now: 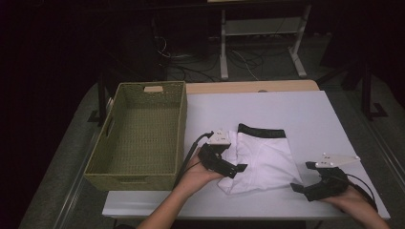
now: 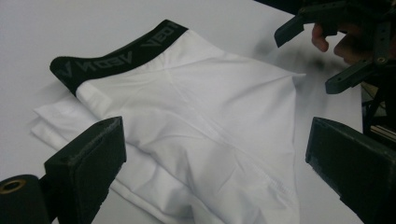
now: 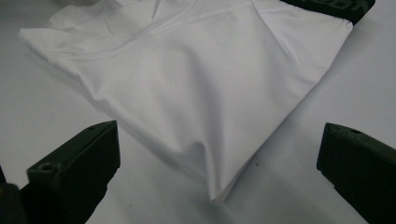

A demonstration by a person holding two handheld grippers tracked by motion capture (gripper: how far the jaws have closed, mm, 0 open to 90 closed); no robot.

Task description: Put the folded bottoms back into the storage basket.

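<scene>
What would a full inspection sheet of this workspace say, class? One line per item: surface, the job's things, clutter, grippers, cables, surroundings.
Surface: white table, bare around the garment.
Job's things: white boxer briefs with black waistband, folded flat; woven basket to their left, nothing in it.
Clutter: nothing seen.
Grippers: left gripper open, over the briefs' left edge; right gripper open, beside their right corner.
Cables: one trails from each gripper; more lie on the floor beyond.
Surroundings: dark room, white table frame behind.
</scene>
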